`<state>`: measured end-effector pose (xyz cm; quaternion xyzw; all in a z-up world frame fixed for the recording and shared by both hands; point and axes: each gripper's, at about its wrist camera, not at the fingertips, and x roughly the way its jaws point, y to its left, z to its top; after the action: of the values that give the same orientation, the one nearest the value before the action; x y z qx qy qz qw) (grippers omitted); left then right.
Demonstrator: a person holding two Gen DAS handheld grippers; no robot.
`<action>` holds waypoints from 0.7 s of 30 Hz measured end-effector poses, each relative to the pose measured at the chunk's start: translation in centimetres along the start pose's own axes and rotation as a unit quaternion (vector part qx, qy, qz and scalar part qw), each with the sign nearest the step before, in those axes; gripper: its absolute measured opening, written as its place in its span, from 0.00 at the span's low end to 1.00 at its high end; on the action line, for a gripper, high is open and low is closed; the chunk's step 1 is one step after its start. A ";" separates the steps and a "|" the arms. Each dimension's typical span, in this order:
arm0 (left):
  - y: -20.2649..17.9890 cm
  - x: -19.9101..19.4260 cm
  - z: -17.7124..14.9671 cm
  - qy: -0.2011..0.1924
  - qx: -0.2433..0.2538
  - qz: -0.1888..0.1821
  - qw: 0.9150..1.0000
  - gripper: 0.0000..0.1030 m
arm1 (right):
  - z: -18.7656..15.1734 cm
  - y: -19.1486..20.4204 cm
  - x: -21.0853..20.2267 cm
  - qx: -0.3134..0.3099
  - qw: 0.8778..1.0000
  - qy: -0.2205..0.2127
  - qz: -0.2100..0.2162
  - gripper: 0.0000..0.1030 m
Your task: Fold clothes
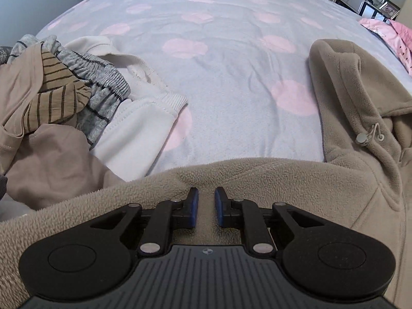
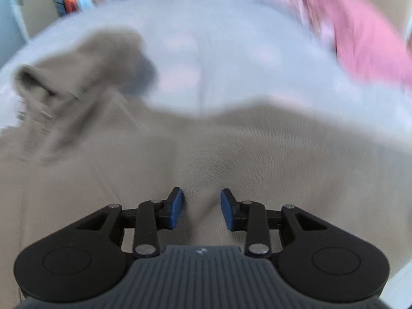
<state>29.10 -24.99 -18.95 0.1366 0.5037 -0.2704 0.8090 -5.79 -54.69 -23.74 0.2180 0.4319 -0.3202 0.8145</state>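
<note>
Both grippers, left gripper [image 1: 206,207] and right gripper [image 2: 202,208], jaws narrowly parted over the tan fleece hoodie [image 1: 360,180], should pinch matching edges evenly before folding.

Beige fleece hoodie [image 1: 355,180], spread on bed

left gripper [image 1: 206,207] fingers over beige fleece hoodie [image 1: 360,167] | clothes pile [image 1: 64,97] left | bed [image 1: 219,64]

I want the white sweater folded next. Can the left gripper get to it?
Probably yes: the white sweater lies uncovered on the bed, up and left of the left gripper, with only the beige fleece hoodie underneath the jaws.
</note>
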 end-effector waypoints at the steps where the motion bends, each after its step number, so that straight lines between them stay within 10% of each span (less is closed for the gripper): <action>1: 0.0 -0.6 0.2 0.001 0.004 -0.008 1.000 0.13 | 0.0 -0.5 0.2 0.010 1.000 -0.005 0.010 0.35; 6: -0.4 -3.9 1.6 -0.010 0.027 -0.066 0.997 0.24 | 1.3 0.5 -1.9 -0.032 0.999 0.001 0.014 0.35; 9: -1.6 -5.7 3.5 -0.035 0.033 -0.101 0.994 0.47 | 3.4 1.1 -4.1 -0.039 0.997 -0.028 0.059 0.39; 14: -4.3 -4.9 8.5 -0.058 0.016 -0.135 0.989 0.55 | 9.3 2.5 -4.4 0.017 0.992 -0.049 0.117 0.58; 21: -8.2 1.0 13.7 -0.062 0.005 -0.159 0.985 0.58 | 16.6 4.3 -0.1 0.062 0.986 -0.070 0.137 0.61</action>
<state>34.92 -38.71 -13.16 0.0418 0.4668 -0.4055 0.7848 6.57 -62.13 -14.51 0.3026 0.3186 -0.2460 0.8639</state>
